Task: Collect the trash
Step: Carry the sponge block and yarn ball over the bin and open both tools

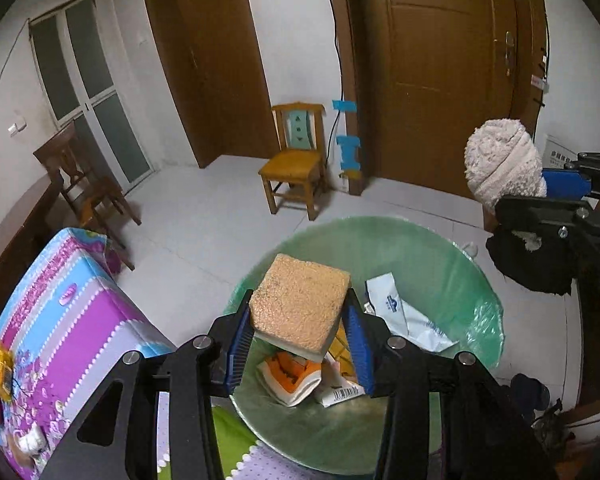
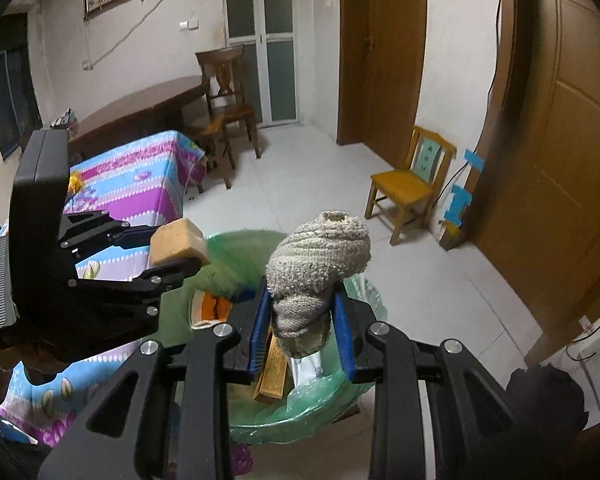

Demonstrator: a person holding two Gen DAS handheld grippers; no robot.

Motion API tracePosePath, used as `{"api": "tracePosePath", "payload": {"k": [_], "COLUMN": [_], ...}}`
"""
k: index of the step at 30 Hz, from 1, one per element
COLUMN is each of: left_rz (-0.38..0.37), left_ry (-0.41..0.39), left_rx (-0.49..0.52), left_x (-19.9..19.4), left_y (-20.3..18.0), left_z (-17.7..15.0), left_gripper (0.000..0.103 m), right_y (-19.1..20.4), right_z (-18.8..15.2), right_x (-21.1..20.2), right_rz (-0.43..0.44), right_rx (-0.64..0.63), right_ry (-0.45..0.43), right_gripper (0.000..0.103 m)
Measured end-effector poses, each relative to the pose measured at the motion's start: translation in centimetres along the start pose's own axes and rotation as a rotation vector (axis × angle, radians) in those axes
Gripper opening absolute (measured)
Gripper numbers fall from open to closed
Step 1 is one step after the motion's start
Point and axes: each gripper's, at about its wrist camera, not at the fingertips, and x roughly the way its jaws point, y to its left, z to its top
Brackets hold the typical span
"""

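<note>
Trash is hanging over the green-lined bin point(image 1: 440, 248): left gripper point(image 1: 300, 344) jaws are squeezing a sponge point(image 1: 300, 308), right gripper point(image 2: 302, 332) jaws are pinching a rolled rag point(image 2: 320, 264) near the rim, so it's probably risking landing outside.

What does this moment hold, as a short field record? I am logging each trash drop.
left gripper: shut on sponge, above the bin's opening
right gripper: shut on rolled cloth, above the bin
bin: green liner, on the floor
bin contents: white wrapper, orange-and-white packaging
beside bin: table with patterned cloth
background: yellow chair, brown door
</note>
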Motion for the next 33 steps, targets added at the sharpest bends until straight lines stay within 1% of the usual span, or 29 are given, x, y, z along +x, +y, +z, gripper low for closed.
{"api": "tracePosePath", "payload": {"k": [10, 16, 18, 20, 21, 22, 23, 24, 33], "left_rz": [-0.001, -0.003, -0.004, -0.01, -0.011, -0.004, 0.0, -0.007, -0.005], "left_ry": [0.019, 0.02, 0.019, 0.016, 0.019, 0.027, 0.046, 0.05, 0.055], "left_rx": [0.002, 0.011, 0.011, 0.013, 0.013, 0.009, -0.003, -0.015, -0.022], "left_x": [1.8, 1.5, 1.2, 1.0, 1.0, 1.2, 1.5, 1.6, 1.5], "left_y": [1.0, 1.3, 1.2, 1.1, 1.1, 1.3, 1.5, 1.8, 2.4], "left_z": [-1.9, -2.5, -2.2, -2.0, -1.8, -1.9, -1.9, -2.0, -2.7], "left_gripper": [0.044, 0.044, 0.044, 0.044, 0.045, 0.052, 0.057, 0.061, 0.061], "right_y": [0.2, 0.1, 0.2, 0.4, 0.5, 0.5, 0.3, 0.3, 0.0], "right_z": [-0.1, 0.1, 0.1, 0.1, 0.0, -0.1, -0.2, -0.2, -0.4], "right_x": [2.1, 2.5, 2.5, 2.7, 2.9, 3.0, 3.1, 3.1, 2.7], "right_rz": [0.03, 0.031, 0.03, 0.025, 0.017, 0.006, 0.001, 0.005, 0.017], "right_rx": [-0.015, -0.027, -0.027, -0.044, -0.057, -0.059, -0.059, -0.055, -0.033], "right_ry": [0.043, 0.047, 0.048, 0.053, 0.057, 0.051, 0.045, 0.046, 0.032], "right_gripper": [0.028, 0.028, 0.028, 0.03, 0.035, 0.049, 0.053, 0.053, 0.053]}}
